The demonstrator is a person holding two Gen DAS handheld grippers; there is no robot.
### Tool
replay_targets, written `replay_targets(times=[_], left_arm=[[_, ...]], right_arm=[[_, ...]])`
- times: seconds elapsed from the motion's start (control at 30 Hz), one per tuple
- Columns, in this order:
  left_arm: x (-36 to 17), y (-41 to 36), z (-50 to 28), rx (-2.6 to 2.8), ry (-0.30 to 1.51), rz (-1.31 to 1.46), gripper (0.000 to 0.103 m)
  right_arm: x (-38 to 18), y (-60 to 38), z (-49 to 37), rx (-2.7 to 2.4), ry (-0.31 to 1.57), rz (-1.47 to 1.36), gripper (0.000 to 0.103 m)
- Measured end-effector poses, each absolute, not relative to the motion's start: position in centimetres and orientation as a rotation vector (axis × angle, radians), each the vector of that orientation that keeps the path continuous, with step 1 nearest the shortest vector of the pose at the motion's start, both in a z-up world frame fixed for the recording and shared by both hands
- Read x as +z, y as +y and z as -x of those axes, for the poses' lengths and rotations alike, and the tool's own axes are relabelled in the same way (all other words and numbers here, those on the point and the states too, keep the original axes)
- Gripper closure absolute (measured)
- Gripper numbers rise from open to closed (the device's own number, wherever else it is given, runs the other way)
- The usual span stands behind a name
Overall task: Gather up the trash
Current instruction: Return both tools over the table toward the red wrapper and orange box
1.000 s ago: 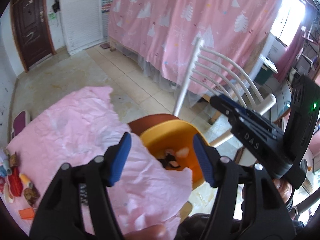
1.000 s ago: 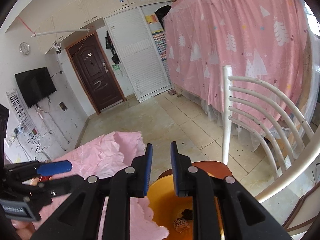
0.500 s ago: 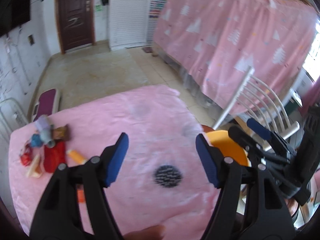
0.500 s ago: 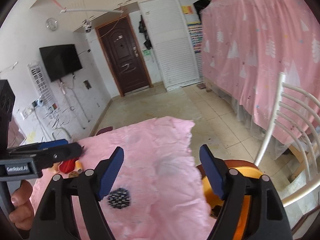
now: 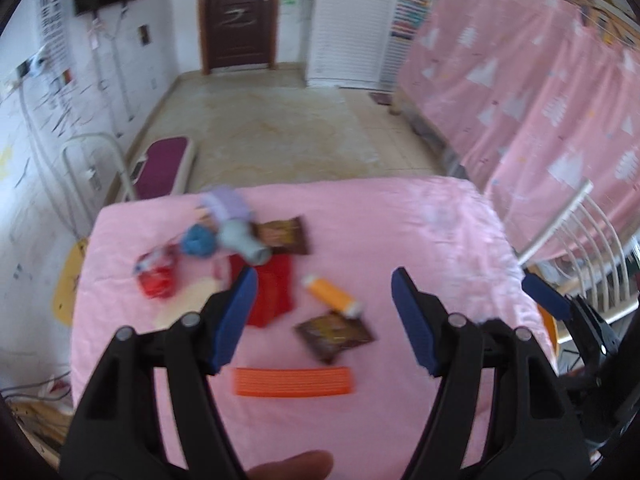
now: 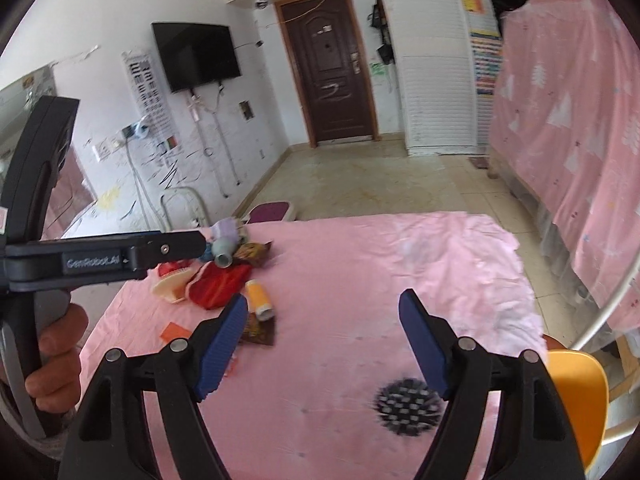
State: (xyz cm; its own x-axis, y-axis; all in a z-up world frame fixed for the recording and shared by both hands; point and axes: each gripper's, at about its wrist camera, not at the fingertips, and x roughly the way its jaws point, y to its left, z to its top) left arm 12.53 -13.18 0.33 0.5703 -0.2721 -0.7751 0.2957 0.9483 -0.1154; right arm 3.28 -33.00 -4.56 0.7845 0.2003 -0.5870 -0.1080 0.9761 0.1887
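I have both tools over the pink-covered table (image 5: 400, 232) with nothing in either: the left gripper (image 5: 322, 318) stands with its blue pads apart and only cloth between them, and the right gripper (image 6: 322, 344) is spread just as wide, its jaws having just been opening, with bare cloth between them too. The trash lies in a loose heap on the far left of the table: a brown snack wrapper (image 5: 333, 336) nearest my left tool, an orange tube (image 5: 331, 295) just beyond it, a flat orange ribbed piece (image 5: 294, 381) on the near side, a red pouch (image 5: 270, 292) partly behind my left pad, a second brown wrapper (image 5: 284, 235) farther back, and a tangle of grey, blue and lilac things I cannot tell apart through the blur. The orange bin (image 6: 576, 400) sits off the near right edge of the table, well apart from the heap, and a dark spiky ball (image 6: 408, 404) lies on the cloth just beside my right tool. My worries from here are these: the wrapper is thin and flat, so a shallow pinch may catch the cloth with it and drag the whole cover, scattering the heap; the tube looks round and could roll away at a nudge from one pad; the items overlap, so closing on one may lift or flick a neighbour; and both tools are near each other, so they could knock together.
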Motion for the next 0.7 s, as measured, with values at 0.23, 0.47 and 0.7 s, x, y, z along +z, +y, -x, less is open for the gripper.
replay_targets(times=[0.23, 0.47, 0.7], left_arm=[[-1.0, -8.3, -14.9, -0.246, 0.951, 0.027, 0.036], [-2.3, -5.1, -16.8, -0.187, 0.987, 0.072, 0.036], [-3.9, -2.6, -18.5, -0.139, 1.037, 0.115, 0.033]], right_arm=[[-5.2, -28.3, -5.0, 0.246, 0.69, -0.084, 0.035], [-6.0, -25.8, -5.9, 0.315, 0.723, -0.048, 0.035], [-7.5, -22.7, -6.7, 0.423, 0.774, -0.017, 0.035]])
